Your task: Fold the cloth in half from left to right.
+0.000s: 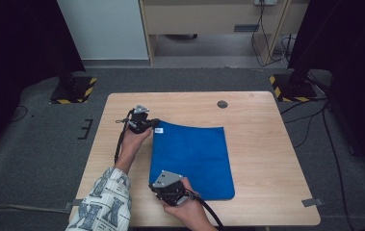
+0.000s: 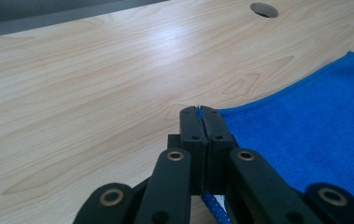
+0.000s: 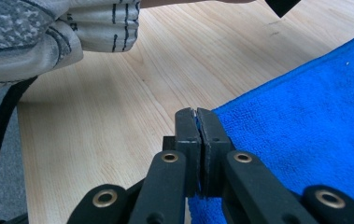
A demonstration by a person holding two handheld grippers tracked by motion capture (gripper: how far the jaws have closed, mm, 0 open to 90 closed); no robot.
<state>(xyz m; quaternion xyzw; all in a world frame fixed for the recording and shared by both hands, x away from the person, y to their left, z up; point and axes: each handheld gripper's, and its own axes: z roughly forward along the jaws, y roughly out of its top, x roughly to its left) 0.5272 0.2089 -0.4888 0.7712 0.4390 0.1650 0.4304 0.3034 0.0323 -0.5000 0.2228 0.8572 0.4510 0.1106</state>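
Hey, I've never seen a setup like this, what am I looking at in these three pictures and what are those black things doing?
A person sits at a wooden table and holds a hand-operated gripper in each hand. The high view looks down from above. The other two come from cameras riding on the grippers, looking along their black jaws. A blue cloth lies flat on the table. The left gripper is pinched shut on the cloth's far corner, the right gripper on its near corner, both on the cloth's left edge. A patterned sleeve covers the left arm.
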